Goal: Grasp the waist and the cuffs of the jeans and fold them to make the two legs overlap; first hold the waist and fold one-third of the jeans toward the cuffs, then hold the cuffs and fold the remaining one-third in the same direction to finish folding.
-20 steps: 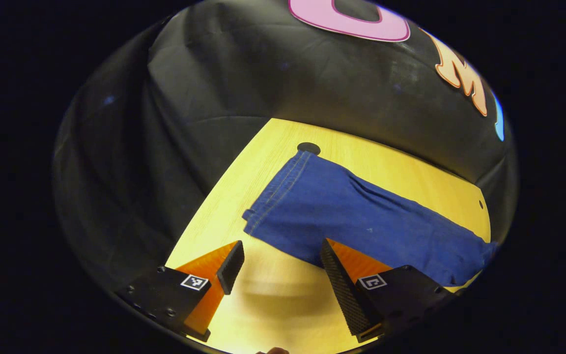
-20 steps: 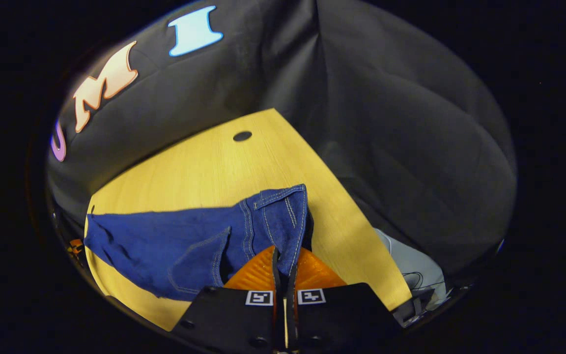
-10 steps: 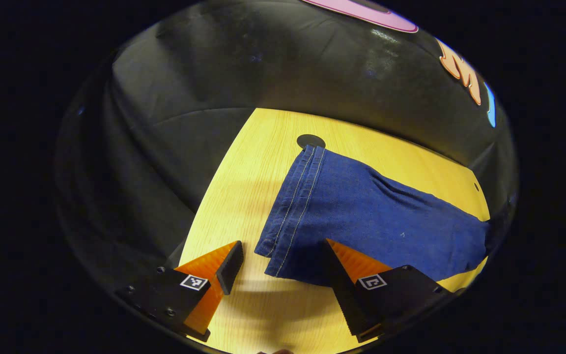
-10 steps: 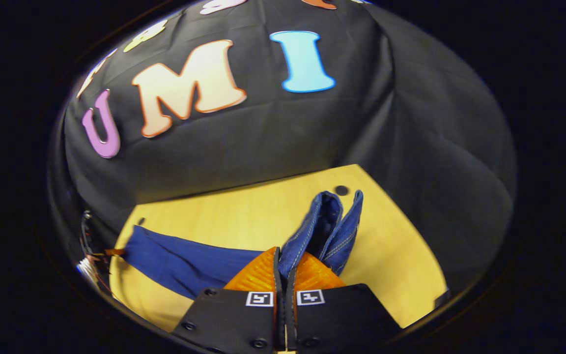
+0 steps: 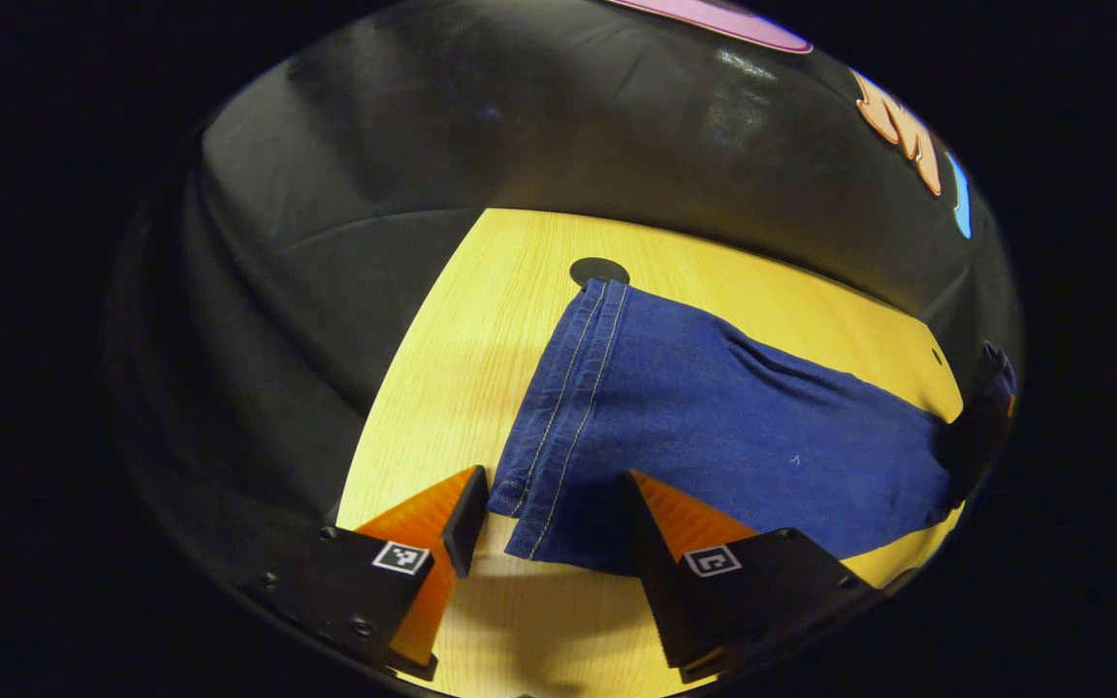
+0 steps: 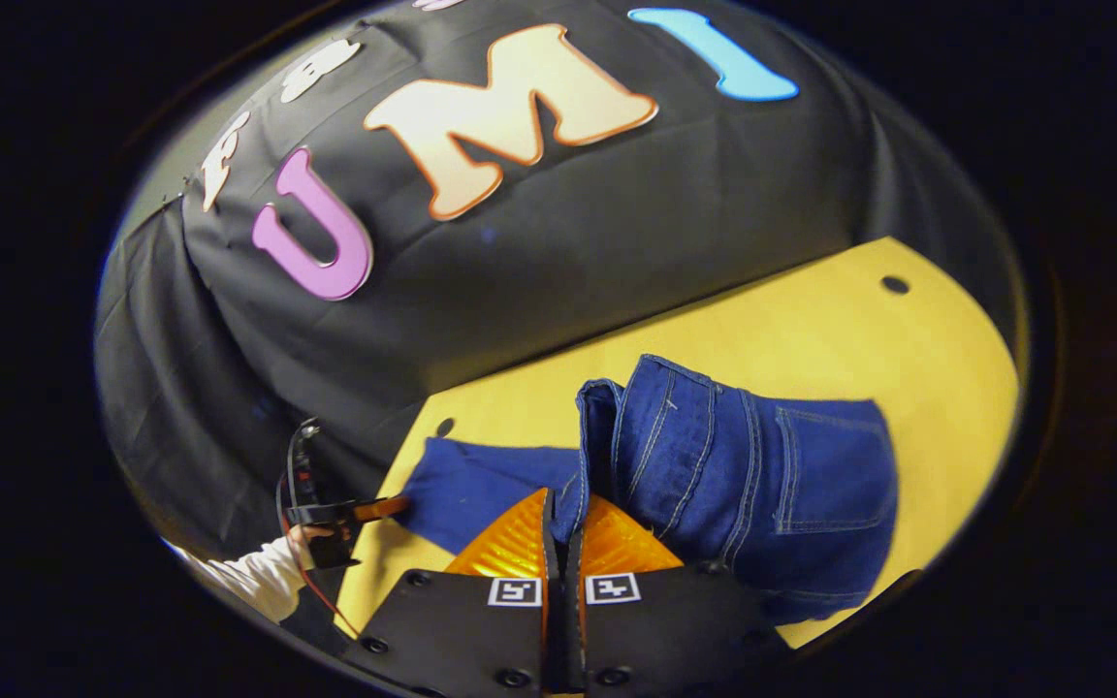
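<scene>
Blue jeans (image 5: 714, 417) lie lengthwise on the yellow table (image 5: 452, 349). Their stitched cuff end (image 5: 568, 388) is nearest in the left gripper view. My left gripper (image 5: 554, 514) is open low over the table, and the cuff's near corner sits between its fingers. In the right gripper view my right gripper (image 6: 563, 509) is shut on the waistband (image 6: 607, 436) and holds it raised. The seat with its back pocket (image 6: 811, 475) hangs folded over to the right of it. The leg (image 6: 481, 480) runs off toward the far left gripper (image 6: 365, 509).
The black cloth wall closes the table's far and side edges. A round dark hole (image 5: 599, 270) lies just beyond the cuff, and another hole (image 6: 895, 284) is near the table's far corner. A hand in a white sleeve (image 6: 248, 582) holds the left gripper.
My right gripper has lifted the waist off the table and swung it over toward the cuffs. My left gripper has edged up to the cuff, so the cuff's corner now lies between its fingers.
</scene>
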